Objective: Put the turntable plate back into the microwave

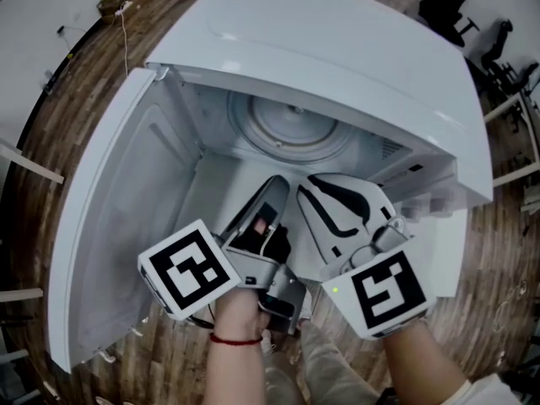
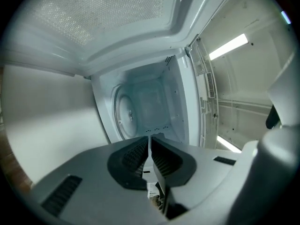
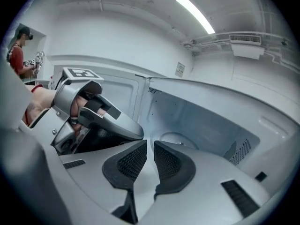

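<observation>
At the mouth of the microwave (image 1: 337, 49), turntable plate (image 1: 291, 129) seemingly seated mid-floor, my left gripper (image 1: 274, 186) is clenched empty, my right gripper (image 1: 309, 182) barely parted and empty, so I judge withdrawing and closing the door (image 1: 110, 226) comes next.

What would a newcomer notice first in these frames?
The white microwave fills the head view, its door swung wide to the left and the turntable plate lying inside on the cavity floor. In front of the opening, the left gripper and right gripper point inward side by side, with nothing between the jaws of either.
</observation>
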`<state>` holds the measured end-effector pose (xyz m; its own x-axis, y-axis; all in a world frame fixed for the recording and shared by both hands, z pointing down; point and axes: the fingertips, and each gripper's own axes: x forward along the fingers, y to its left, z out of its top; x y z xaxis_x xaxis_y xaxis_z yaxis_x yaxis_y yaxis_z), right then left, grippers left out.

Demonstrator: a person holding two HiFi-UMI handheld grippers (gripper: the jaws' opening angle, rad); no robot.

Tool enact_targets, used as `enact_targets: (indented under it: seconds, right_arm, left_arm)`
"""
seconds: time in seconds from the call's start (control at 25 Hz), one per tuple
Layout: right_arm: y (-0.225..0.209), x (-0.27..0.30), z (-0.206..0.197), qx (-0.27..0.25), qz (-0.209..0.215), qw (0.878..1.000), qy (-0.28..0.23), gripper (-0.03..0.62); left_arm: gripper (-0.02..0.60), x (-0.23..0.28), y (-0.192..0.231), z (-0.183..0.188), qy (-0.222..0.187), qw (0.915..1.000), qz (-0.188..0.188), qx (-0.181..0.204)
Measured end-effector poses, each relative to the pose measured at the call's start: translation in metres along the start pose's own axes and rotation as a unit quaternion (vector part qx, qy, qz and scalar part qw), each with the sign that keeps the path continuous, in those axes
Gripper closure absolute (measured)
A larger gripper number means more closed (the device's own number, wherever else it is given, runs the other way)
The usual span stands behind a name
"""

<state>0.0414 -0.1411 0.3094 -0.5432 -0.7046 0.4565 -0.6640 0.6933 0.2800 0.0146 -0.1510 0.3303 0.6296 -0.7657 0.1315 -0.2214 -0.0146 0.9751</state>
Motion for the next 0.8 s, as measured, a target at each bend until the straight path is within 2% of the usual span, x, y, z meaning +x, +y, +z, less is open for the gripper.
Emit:
enact_targets:
  seconds: [0.4, 0.8]
  right_arm:
    - [0.014, -0.051, 0.023, 0.080, -0.008, 0.995, -0.061, 0.548]
    - [0.018, -0.114, 0.056, 0.139, -0.015, 0.977, -0.161, 0.557]
  left_arm:
    - [0.566, -0.030, -0.033, -0.014, -0.026, 0.9993, -0.022, -0.017]
    - [0.569, -0.056, -0.066, -0.046, -0.030, 0.9986, -0.036, -0.025]
